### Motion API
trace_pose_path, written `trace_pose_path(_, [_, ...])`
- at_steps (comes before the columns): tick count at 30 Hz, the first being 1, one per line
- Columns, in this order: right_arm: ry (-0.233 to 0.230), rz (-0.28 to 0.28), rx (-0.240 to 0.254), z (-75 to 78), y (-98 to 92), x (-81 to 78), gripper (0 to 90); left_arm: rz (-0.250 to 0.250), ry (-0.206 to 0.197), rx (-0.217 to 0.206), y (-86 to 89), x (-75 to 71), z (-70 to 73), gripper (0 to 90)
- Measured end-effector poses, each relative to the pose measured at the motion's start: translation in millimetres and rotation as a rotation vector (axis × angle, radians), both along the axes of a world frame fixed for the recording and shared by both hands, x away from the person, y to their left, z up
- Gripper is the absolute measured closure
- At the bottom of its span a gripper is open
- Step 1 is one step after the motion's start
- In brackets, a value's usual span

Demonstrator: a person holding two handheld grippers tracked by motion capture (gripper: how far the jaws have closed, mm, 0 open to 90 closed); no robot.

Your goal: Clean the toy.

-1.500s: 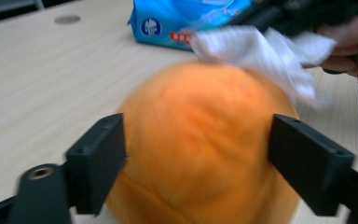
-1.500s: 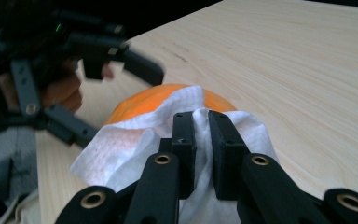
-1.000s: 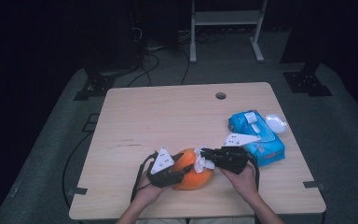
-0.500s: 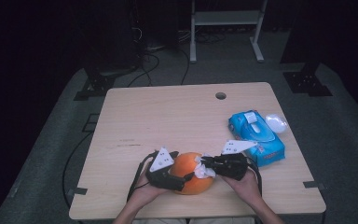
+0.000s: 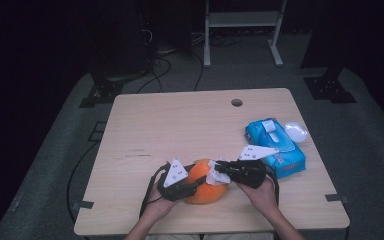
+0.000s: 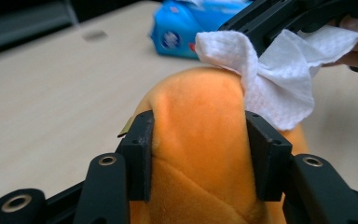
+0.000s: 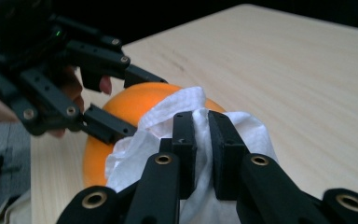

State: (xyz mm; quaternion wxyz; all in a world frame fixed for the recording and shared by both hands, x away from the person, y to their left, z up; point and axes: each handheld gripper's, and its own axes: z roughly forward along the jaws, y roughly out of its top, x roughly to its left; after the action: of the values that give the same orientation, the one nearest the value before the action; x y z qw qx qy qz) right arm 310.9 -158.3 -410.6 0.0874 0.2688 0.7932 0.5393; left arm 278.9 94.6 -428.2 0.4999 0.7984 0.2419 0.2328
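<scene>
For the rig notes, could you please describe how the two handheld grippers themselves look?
Both the left gripper and right gripper are black, with two flat rectangular jaws on linkage arms with brass-coloured pivot rings. Each carries a grey three-cornered plate and trails a black cable.

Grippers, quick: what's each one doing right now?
Left gripper: just closed, clamped on the orange plush toy.
Right gripper: shut on the white wipe, against the toy.
</scene>
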Motion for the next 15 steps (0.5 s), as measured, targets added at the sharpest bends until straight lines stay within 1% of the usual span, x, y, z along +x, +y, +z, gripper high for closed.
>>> trace_pose_path(1, [-0.004,-0.004,0.004,0.3,0.7,0.8,81.0,0.007,-0.014,0.006,-1.4,-0.7,-0.4,50.2])
trace_pose_path(2, [-0.005,-0.008,0.000,-0.5,1.4,1.4,81.0,0.005,-0.003,0.015,-3.0,-0.7,-2.5,48.9])
trace_pose_path(3, [0.000,-0.012,-0.011,-3.7,2.4,2.6,81.0,0.002,0.010,0.009,-2.8,-0.4,-4.6,46.6])
trace_pose_path(5, [0.025,-0.008,-0.008,-11.6,2.0,5.0,81.0,-0.009,0.050,-0.006,-0.6,0.0,-6.3,39.3])
trace_pose_path(6, [0.035,-0.008,-0.007,-14.0,1.2,6.1,81.0,-0.015,0.056,-0.003,0.3,-0.5,-6.2,36.5])
trace_pose_path(8, [0.045,-0.019,-0.008,-15.7,-0.9,7.8,81.1,-0.027,0.057,-0.003,1.7,-4.5,-7.3,33.3])
trace_pose_path(9, [0.051,-0.028,-0.014,-16.3,-2.3,8.7,81.1,-0.034,0.050,0.006,2.1,-6.2,-7.9,31.8])
trace_pose_path(10, [0.055,-0.037,-0.020,-17.4,-3.9,9.7,81.1,-0.037,0.052,0.010,2.7,-7.6,-7.9,30.9])
trace_pose_path(12, [0.076,-0.060,-0.017,-20.1,-7.8,12.0,81.1,-0.039,0.058,0.004,3.2,-8.8,-7.3,30.6])
trace_pose_path(14, [0.094,-0.066,-0.007,-21.6,-9.6,13.4,81.1,-0.038,0.052,0.012,2.2,-9.2,-7.6,30.8])
trace_pose_path(15, [0.092,-0.070,-0.007,-20.7,-8.5,12.9,81.0,-0.038,0.051,0.016,2.1,-8.9,-7.8,31.1])
